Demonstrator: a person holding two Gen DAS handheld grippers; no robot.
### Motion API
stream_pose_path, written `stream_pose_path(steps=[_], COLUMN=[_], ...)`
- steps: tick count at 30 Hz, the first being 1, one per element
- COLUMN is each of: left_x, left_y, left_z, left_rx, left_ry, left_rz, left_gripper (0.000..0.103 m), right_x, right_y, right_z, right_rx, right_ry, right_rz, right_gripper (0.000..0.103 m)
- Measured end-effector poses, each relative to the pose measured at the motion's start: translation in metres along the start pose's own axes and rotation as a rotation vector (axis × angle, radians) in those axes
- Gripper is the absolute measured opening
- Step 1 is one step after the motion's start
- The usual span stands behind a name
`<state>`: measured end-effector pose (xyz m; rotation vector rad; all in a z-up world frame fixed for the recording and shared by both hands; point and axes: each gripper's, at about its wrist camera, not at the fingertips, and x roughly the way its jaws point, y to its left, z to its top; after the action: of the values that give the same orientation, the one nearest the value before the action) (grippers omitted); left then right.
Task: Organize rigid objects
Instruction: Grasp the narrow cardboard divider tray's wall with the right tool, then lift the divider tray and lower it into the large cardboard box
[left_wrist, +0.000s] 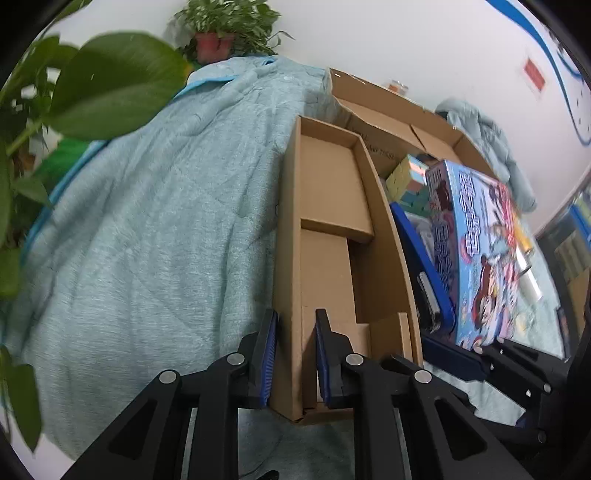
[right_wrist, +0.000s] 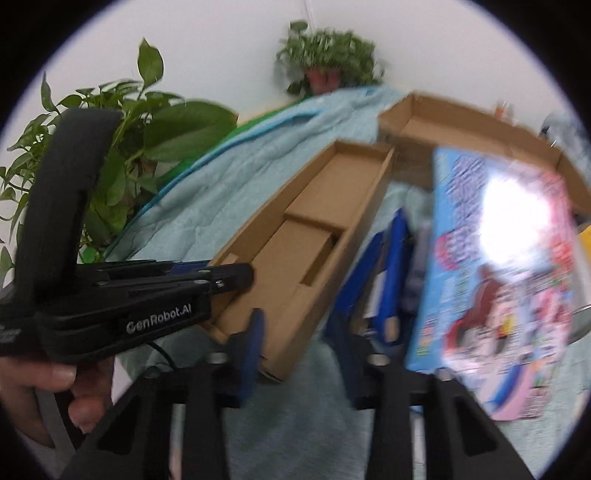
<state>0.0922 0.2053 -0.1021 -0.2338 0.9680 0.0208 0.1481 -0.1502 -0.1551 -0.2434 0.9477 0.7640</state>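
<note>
Left gripper (left_wrist: 293, 360) clamps the near wall of the long cardboard box (left_wrist: 332, 221) lying on the blanket (left_wrist: 147, 240); right gripper (right_wrist: 299, 354) looks closed on nothing visible; thin wall may buckle if lifted one-sided

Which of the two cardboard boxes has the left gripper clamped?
The long narrow box in front; the left gripper pinches its side wall. The wider open box sits behind, untouched.

A pale blue-green quilt (left_wrist: 155, 229) carries two open cardboard boxes (left_wrist: 332, 206).
</note>
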Motion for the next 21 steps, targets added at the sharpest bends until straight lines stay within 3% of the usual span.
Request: stream_pose_path(steps=[10, 14, 17, 21], left_x=[0.001, -0.007, -0.027, -0.067], left_y=[-0.005, -0.006, -0.011, -0.033], left_z=[0.001, 0.005, 0.010, 0.028], left_rx=[0.029, 0.019, 0.032, 0.075], left_ry=[0.056, 0.037, -0.006, -0.100], left_rz=[0.013, 0.019, 0.028, 0.041], left_gripper=[0.017, 0.016, 0.016, 0.016], right_x=[0.018, 0.015, -0.001, -0.034], right_y=[-0.001, -0.003, -0.001, 0.002], right_z=[0.009, 0.013, 0.016, 0.025], right_rx=[0.043, 0.054, 0.063, 0.036], right_ry=[0.040, 0.040, -0.007, -0.132], right_rz=[-0.027, -0.027, -0.024, -0.030], right_gripper=[0.026, 0.026, 0.025, 0.025])
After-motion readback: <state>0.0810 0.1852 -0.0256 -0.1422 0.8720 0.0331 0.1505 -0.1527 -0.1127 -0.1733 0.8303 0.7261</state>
